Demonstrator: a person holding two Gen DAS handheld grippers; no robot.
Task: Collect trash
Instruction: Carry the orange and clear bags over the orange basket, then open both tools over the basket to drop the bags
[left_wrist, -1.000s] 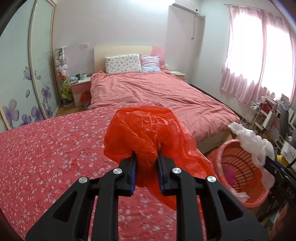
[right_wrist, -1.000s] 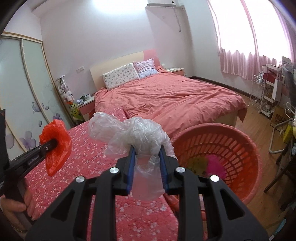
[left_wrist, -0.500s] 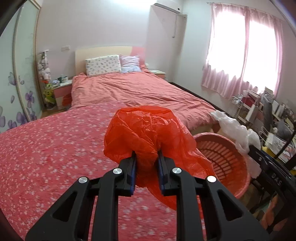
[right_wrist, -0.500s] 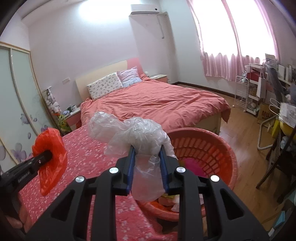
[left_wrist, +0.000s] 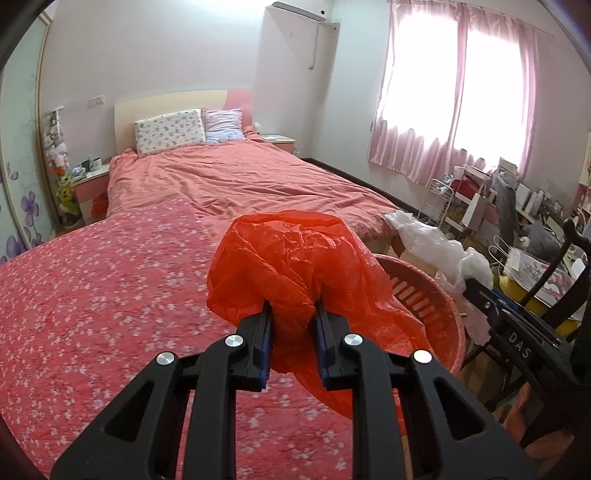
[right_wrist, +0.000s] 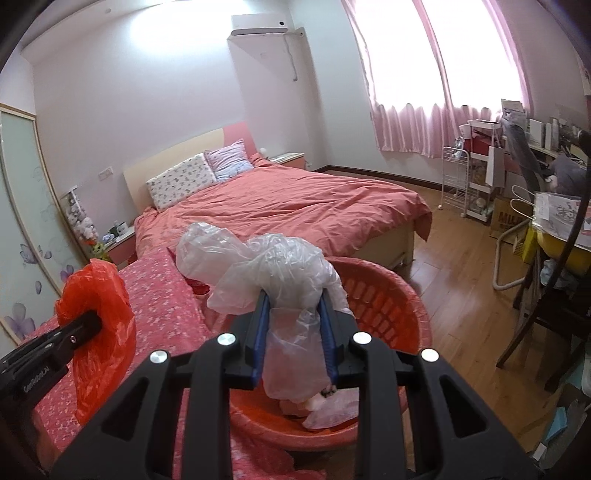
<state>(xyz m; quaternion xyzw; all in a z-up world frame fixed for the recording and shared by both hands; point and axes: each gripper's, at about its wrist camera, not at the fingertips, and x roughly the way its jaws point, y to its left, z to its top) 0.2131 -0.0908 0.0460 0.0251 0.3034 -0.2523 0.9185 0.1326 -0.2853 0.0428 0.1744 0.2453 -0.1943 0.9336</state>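
My left gripper is shut on a crumpled red plastic bag and holds it above the floral bedspread, just left of the red laundry basket. My right gripper is shut on a clear plastic bag and holds it over the red basket, which has some trash in its bottom. The red bag also shows in the right wrist view at the left. The clear bag also shows in the left wrist view at the right.
A floral red bedspread lies under both grippers. A bed with a pink duvet stands behind. A wooden floor, a white wire rack, a cluttered desk and a dark chair are at the right.
Both grippers have moved right towards the basket with their bags still held. The right gripper now hangs over the basket's inside.
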